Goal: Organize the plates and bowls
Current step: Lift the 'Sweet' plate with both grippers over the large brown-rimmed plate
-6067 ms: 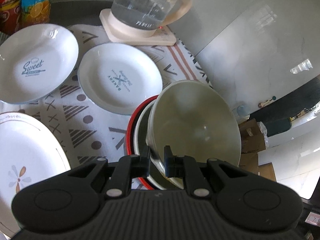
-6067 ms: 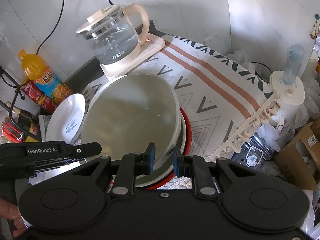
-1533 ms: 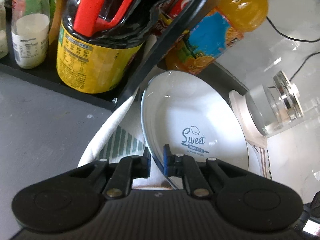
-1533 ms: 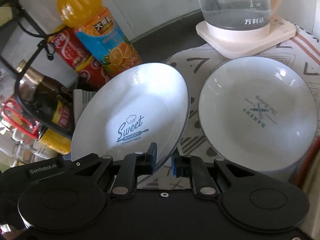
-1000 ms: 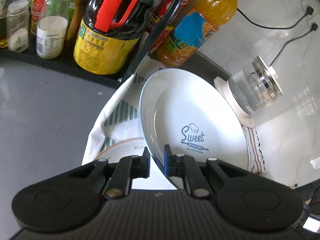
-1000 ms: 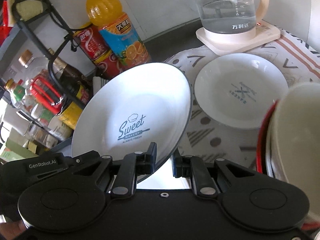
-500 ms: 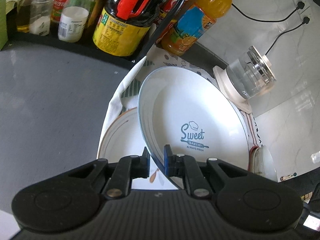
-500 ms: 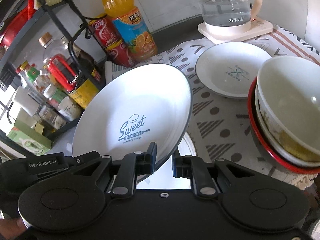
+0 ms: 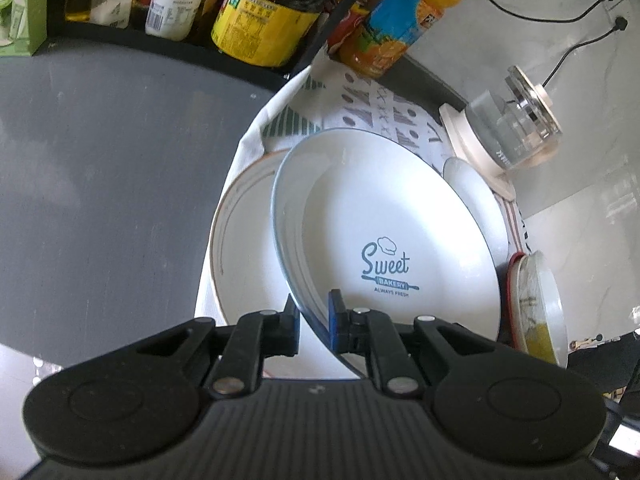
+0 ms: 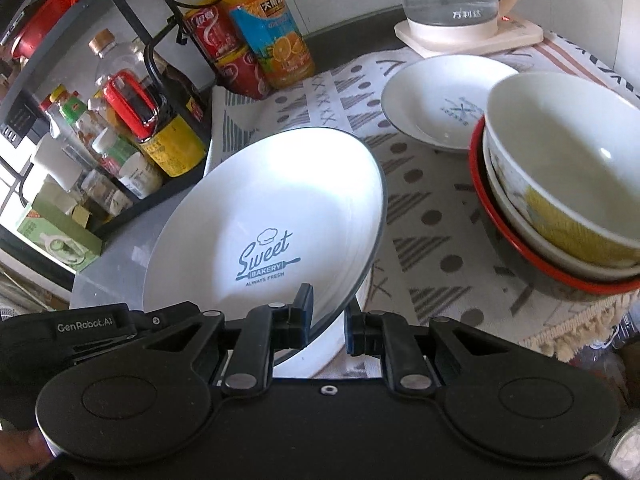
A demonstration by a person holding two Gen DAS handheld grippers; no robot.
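The tabletop (image 9: 100,168) carries a patterned cloth (image 10: 420,216), and on the cloth's left end lies a large plate (image 9: 240,248) with a thin brown rim line. Tilted above it is the Sweet plate (image 9: 384,232), held off the cloth, its near rim at the fingers and its far rim pointing toward the kettle (image 9: 516,136). The large plate lies directly below and slightly left of the held one, so the coming move is likely a lowering and levelling onto it. The left gripper (image 9: 313,322) pinches the near rim, fingers pressed on either side. The right gripper (image 10: 327,322) straddles the same rim further along; whether it bites I cannot tell. Stacked bowls (image 10: 560,184) and a small plate (image 10: 444,104) sit well to the right.
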